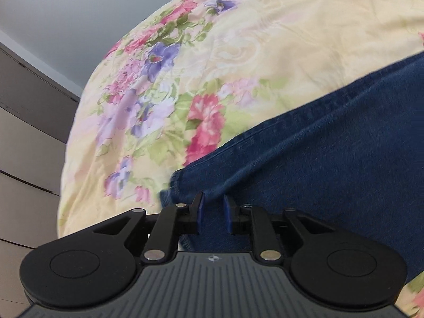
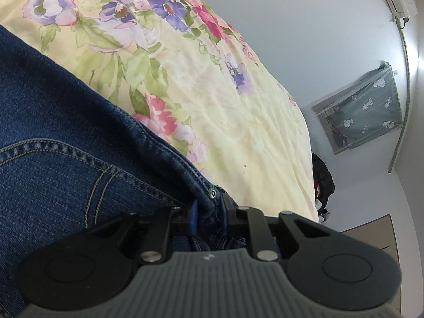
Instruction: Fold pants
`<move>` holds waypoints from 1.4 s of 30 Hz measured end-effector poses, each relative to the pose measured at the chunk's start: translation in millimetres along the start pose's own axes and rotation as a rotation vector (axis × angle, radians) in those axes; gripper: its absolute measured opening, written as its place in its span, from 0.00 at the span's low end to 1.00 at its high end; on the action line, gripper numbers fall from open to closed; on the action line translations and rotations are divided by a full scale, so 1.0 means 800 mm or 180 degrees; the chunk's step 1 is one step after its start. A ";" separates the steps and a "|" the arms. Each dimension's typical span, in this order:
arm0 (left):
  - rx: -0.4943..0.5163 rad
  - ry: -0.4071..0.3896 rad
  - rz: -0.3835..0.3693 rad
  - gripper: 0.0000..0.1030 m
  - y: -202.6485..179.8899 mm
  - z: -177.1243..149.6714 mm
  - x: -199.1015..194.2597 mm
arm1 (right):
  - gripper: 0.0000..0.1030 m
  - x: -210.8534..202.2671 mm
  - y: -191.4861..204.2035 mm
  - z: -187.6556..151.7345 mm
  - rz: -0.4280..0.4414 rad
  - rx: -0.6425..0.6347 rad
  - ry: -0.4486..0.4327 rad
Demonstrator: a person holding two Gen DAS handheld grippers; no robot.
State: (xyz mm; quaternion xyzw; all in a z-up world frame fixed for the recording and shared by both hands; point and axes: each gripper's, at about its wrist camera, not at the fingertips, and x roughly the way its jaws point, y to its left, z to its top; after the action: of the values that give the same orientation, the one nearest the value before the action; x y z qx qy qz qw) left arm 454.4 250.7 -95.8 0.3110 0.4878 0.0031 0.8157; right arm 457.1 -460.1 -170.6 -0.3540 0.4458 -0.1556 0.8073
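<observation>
Dark blue denim pants (image 1: 331, 143) lie on a flowered yellow bedspread (image 1: 278, 42). In the left wrist view my left gripper (image 1: 214, 206) is shut on the pants' leg hem, with the fabric pinched between its blue pads. In the right wrist view the pants (image 2: 66, 137) show a back pocket seam and a rivet at the waistband corner. My right gripper (image 2: 209, 206) is shut on that waistband edge.
The bedspread (image 2: 238, 92) fills most of both views. A beige wardrobe (image 1: 23, 122) stands at the left. At the right are a white wall, a window with a grey-green curtain (image 2: 365, 106), a dark bundle (image 2: 322, 177) by the bed edge and a wooden cabinet (image 2: 376, 233).
</observation>
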 end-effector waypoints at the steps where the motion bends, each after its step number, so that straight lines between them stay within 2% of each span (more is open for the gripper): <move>1: -0.0004 0.0034 0.0022 0.25 0.001 -0.002 0.003 | 0.12 0.001 0.001 0.001 -0.0002 0.0004 0.0003; 3: 0.0016 0.0041 0.0001 0.25 -0.001 -0.008 0.007 | 0.12 0.002 0.002 0.001 -0.0013 0.0003 0.0008; 5: 0.0132 -0.0025 0.0140 0.25 -0.009 -0.008 0.010 | 0.12 0.002 0.003 0.001 -0.0028 -0.0012 0.0012; 7: 0.0318 -0.0109 0.0179 0.27 -0.015 -0.004 0.007 | 0.12 0.003 0.005 0.002 -0.0035 -0.0046 0.0020; 9: 0.0548 -0.0169 0.0140 0.43 -0.020 0.003 0.001 | 0.12 0.004 0.005 0.003 -0.0034 -0.0080 0.0030; 10: 0.0719 -0.0204 0.0098 0.58 -0.023 0.008 -0.001 | 0.12 0.004 0.006 0.003 -0.0034 -0.0094 0.0033; 11: 0.0885 -0.0210 0.0084 0.63 -0.027 0.012 -0.002 | 0.12 0.004 0.006 0.003 -0.0038 -0.0107 0.0037; 14: 0.1195 -0.0114 0.0056 0.63 -0.037 0.025 0.007 | 0.13 0.005 0.012 0.004 -0.0071 -0.0149 0.0048; 16: 0.1257 -0.0045 0.0008 0.63 -0.041 0.031 0.019 | 0.13 0.007 0.015 0.004 -0.0086 -0.0169 0.0054; 18: 0.1190 0.0014 -0.0079 0.63 -0.040 0.036 0.032 | 0.13 0.006 0.017 0.003 -0.0102 -0.0184 0.0052; 21: 0.0901 0.0102 -0.0274 0.56 -0.028 0.040 0.042 | 0.13 0.006 0.018 0.003 -0.0121 -0.0219 0.0059; 23: 0.0770 0.0124 -0.0453 0.30 -0.025 0.037 0.041 | 0.13 0.006 0.020 0.003 -0.0131 -0.0229 0.0068; 25: 0.0826 0.0080 -0.0432 0.26 -0.031 0.033 0.037 | 0.13 0.007 0.022 0.003 -0.0147 -0.0234 0.0075; 26: 0.0811 0.0076 -0.0453 0.16 -0.032 0.032 0.036 | 0.13 0.007 0.023 0.003 -0.0159 -0.0238 0.0078; 27: 0.0807 0.0066 -0.0461 0.12 -0.034 0.031 0.035 | 0.13 0.007 0.024 0.003 -0.0171 -0.0247 0.0082; 29: 0.0847 0.0018 -0.0302 0.02 -0.041 0.029 0.031 | 0.13 0.006 0.025 0.003 -0.0199 -0.0255 0.0089; 38: 0.0853 -0.0330 0.0043 0.00 -0.033 0.033 -0.005 | 0.10 -0.006 0.020 0.001 -0.0284 -0.0295 0.0067; 42: 0.0863 -0.0246 0.0025 0.00 -0.034 0.045 0.009 | 0.08 -0.008 0.019 0.007 -0.0416 -0.0225 0.0022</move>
State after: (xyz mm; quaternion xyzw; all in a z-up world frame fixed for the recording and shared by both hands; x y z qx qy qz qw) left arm 478.5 213.2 -103.3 0.4202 0.4508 -0.0716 0.7843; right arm 457.3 -443.4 -176.0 -0.4101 0.4297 -0.1934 0.7809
